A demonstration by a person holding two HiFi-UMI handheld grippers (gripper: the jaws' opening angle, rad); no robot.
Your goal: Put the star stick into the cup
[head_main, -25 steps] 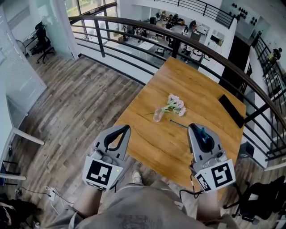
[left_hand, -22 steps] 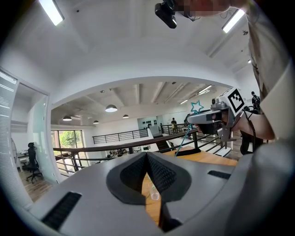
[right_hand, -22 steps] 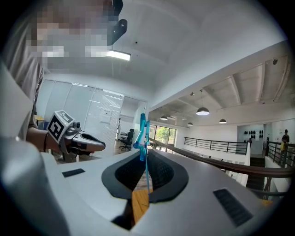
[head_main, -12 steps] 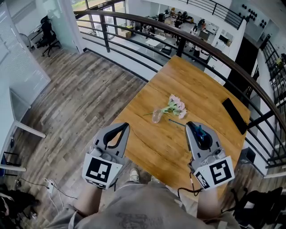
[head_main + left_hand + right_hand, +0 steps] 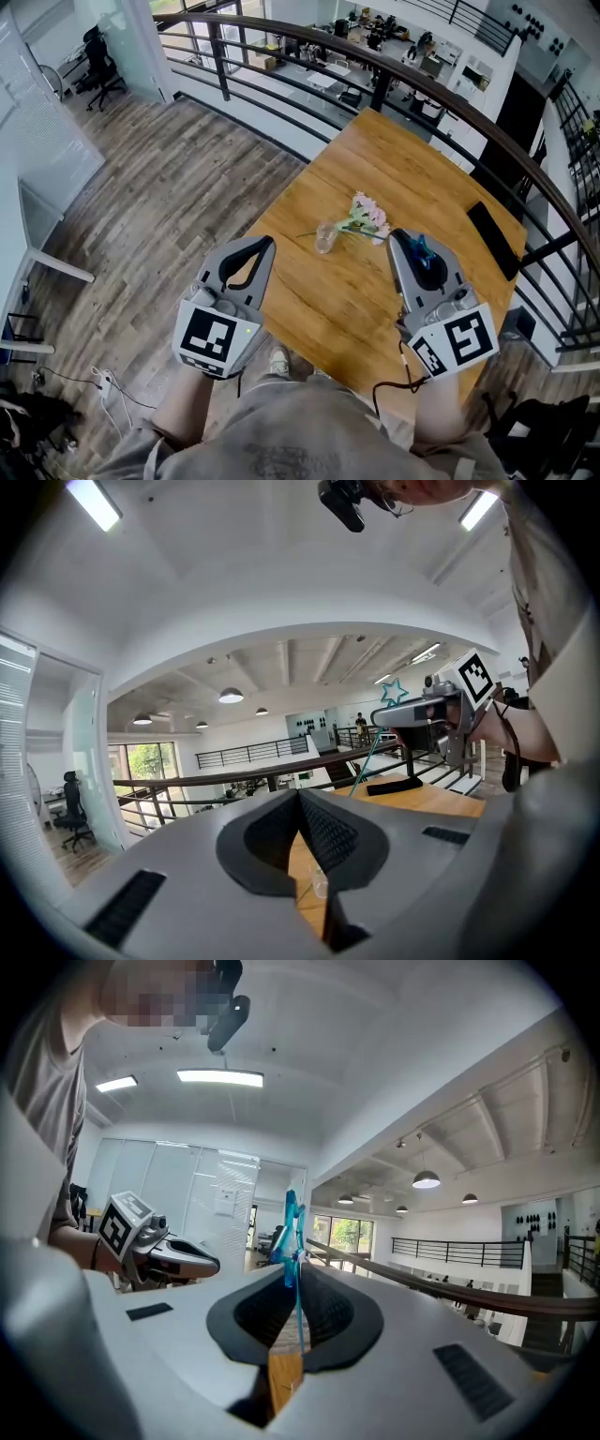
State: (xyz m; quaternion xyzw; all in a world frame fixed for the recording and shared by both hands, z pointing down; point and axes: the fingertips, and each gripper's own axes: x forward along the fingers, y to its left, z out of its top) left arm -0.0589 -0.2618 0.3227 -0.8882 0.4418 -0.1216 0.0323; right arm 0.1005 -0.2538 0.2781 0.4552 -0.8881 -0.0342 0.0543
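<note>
L claw (image 5: pixel 263 247): shut, tips meet, nothing btwn them. Hovers over near-left edge of surface (image 5: pixel 319 309).
R claw (image 5: pixel 400 240): shut on stick (image 5: pixel 299 1307), the thin teal shaft pinched btwn pads. Star (image 5: pixel 292 1232) pokes up past the tips; rest of shaft runs down out of the claw toward the wood.
Stick loc: in R claw, in air over near-right of surface. Not in cup; off to its right, apart.
Risk, grip: shaft v. thin and held at one spot only, so it can pivot or slide in the pads. Free end then won't be where it's aimed.
Cup (image 5: pixel 325 239): small, clear, upright, mid-surface, just beyond both claws.
Risk, entry: narrow mouth + clear wall = hard to judge. Lower tip may catch the rim; a light cup prob tips or skids.
Risk, L claw: free to steady the cup, but shut as it is, a nudge cd knock it over instead.
Flowers (image 5: pixel 367 217): pink bunch lying just right of cup, stems toward it. Can't tell if they touch it or sit in it.
Risk, snag: R claw's route to cup passes by the blooms, so stick may catch them and drag cup along.
Black slab (image 5: pixel 492 239): far right of surface, well apart, no worry.
Rail (image 5: pixel 450 94): past far edge, open drop behind. A stick flicked loose cd go over.
</note>
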